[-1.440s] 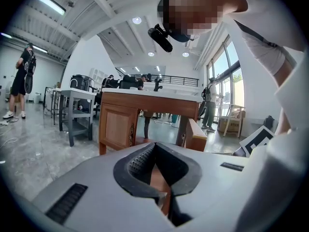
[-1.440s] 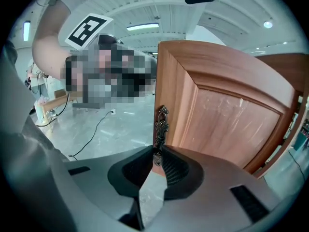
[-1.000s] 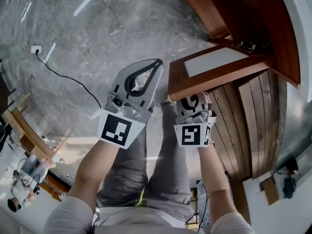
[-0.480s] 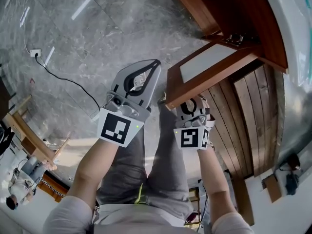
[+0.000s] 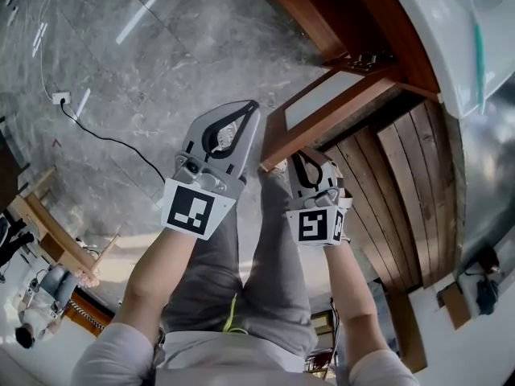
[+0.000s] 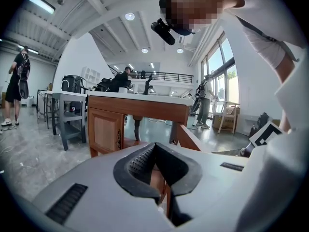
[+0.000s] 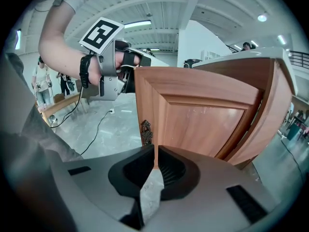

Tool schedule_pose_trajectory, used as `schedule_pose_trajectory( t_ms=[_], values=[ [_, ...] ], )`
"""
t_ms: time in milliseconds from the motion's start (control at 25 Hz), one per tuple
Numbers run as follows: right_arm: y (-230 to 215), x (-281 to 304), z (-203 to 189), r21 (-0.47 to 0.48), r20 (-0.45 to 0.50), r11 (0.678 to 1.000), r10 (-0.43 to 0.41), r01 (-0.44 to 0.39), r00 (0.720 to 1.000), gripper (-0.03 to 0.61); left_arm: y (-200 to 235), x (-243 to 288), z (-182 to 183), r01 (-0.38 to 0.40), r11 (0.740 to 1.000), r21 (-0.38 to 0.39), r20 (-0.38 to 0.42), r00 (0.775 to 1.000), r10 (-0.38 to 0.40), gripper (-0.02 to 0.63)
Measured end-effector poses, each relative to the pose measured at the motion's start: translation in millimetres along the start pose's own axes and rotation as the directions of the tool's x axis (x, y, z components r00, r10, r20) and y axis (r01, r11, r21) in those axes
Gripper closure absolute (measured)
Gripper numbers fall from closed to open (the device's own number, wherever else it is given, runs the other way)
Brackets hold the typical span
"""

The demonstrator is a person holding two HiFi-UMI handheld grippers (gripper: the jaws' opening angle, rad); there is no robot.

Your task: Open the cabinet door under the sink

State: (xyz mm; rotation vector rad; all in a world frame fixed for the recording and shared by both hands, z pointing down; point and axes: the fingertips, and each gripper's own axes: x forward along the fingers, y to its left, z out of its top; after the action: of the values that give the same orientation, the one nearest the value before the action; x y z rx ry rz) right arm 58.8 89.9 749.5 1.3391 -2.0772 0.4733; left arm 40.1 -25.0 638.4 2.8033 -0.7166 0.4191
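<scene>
Cabinet door (image 5: 342,115) stands partly open.
Your right gripper (image 7: 155,159) pinches its edge; your left gripper (image 5: 249,116) is closed, empty, just beside it.

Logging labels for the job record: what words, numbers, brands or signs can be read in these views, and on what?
No readable words, numbers or brand names in any view.
Left gripper: its cube carries a black-and-white square marker, a pattern, not text.
Right gripper: its cube has the same kind of pattern, no text.
Cabinet door: bare wood with an ornate metal handle, no label.
</scene>
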Motion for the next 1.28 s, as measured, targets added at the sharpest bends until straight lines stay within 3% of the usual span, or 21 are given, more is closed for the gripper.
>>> schedule_pose_trajectory(
  t_ms=[400,600,1000,1280],
  values=[
    [-49,-48,65,0.119,-0.023,0.985,-0.119,0.121,0.993,0.537,6,-14,92,0.013,1.0,0.019,-0.005,1.0,-0.013,0.597],
    [-54,-73,115,0.111,-0.033,0.983,-0.141,0.144,0.989,0.538,8,-34,146,0.07,0.989,0.129,-0.036,0.997,-0.066,0.597],
    [-68,-161,241,0.145,-0.005,0.955,-0.259,0.257,0.966,0.538,7,-87,277,0.079,0.982,0.174,0.055,0.994,-0.09,0.597],
    [-78,-220,313,0.242,0.014,0.917,-0.329,0.316,0.944,0.538,-1,-123,362,0.093,0.979,0.179,0.114,0.987,-0.115,0.597]
  ],
)
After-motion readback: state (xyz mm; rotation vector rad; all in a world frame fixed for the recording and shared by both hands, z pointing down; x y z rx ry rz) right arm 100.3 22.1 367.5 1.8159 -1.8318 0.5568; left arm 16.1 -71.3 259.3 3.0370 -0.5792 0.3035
